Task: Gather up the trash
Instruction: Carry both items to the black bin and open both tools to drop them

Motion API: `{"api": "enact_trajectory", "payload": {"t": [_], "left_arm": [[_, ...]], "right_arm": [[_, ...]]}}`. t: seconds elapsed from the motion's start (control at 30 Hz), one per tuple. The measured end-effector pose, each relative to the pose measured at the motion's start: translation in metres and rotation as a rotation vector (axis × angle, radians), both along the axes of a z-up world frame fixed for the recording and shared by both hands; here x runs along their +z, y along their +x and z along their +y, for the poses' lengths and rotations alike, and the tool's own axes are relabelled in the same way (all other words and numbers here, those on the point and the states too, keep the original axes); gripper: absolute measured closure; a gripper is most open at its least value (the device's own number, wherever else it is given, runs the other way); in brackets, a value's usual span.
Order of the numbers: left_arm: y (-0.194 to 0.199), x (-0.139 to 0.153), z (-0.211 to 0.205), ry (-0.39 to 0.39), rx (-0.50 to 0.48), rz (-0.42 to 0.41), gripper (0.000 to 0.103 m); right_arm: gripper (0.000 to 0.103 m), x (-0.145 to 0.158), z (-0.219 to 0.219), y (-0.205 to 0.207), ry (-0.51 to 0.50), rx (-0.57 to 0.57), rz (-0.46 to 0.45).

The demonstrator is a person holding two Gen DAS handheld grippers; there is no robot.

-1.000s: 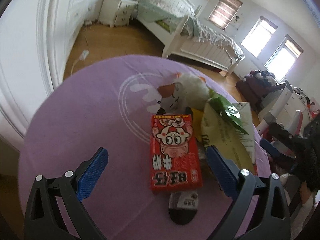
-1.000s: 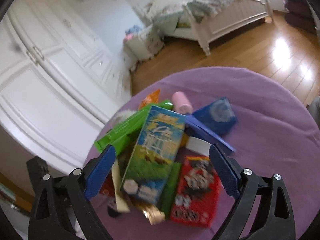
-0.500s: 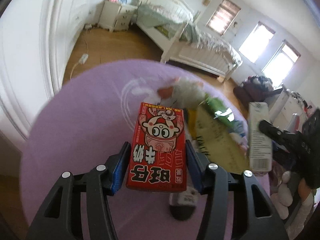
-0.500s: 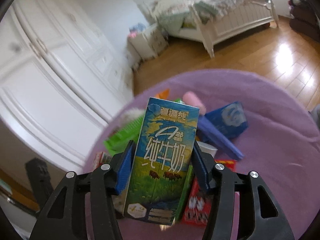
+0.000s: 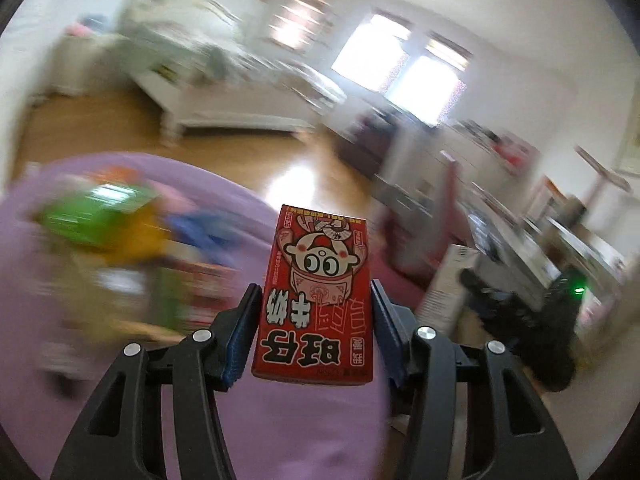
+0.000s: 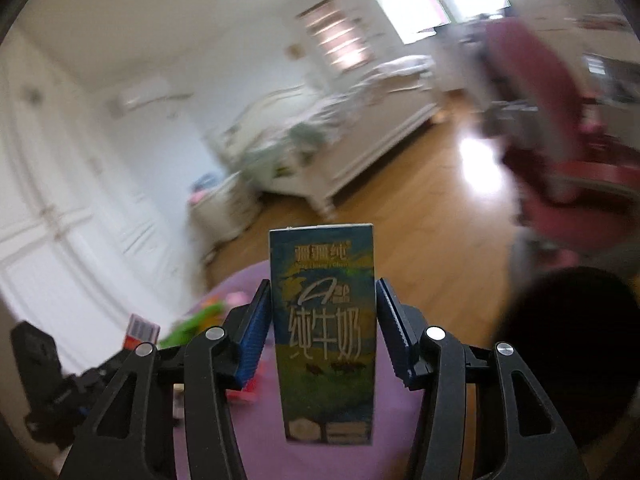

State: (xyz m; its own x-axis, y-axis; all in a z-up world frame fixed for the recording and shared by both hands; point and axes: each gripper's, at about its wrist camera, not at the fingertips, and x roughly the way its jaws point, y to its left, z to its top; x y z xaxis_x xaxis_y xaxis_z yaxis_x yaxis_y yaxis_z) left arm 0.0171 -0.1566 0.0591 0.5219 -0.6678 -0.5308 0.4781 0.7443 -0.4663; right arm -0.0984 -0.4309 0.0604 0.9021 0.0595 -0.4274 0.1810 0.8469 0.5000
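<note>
The red carton [image 5: 316,300] at the centre of the left wrist view looks like printed card with a slight sheen; the blue and green milk carton [image 6: 326,332] in the right wrist view has a similar coated-paper finish. The blue pads [image 5: 242,340] gripping each carton are ribbed, rubbery and matt, set on smooth black plastic jaws with shiny metal screw heads. The purple cloth [image 5: 280,432] over the surface is soft and matt. The wooden floor [image 6: 420,216] is glossy, with a bright glare.
</note>
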Motion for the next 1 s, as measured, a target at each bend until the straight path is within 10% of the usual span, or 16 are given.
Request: {"api": "enact_trajectory", "payload": {"t": [0.43,0.57,0.67,1.0], "left_arm": [[0.001,-0.081,-0.232,0.136,-0.41,0.13,0.05],[-0.014,-0.091,-0.253,0.231,-0.459,0.108,0.044],[-0.017,-0.089,-0.257,0.265,-0.452,0.067,0.009],[-0.008,-0.054,-0.198,0.174,-0.323,0.06,0.006]], "right_arm": [[0.052,-0.112,-0.132,-0.058,0.097,-0.28,0.169],[0.051,-0.126,-0.14,-0.057,0.119,-0.287,0.203],[0.017,-0.125,-0.14,-0.05,0.132,-0.308,0.217],[0.014,-0.106,-0.114,-0.043,0.097,-0.255,0.18]]}}
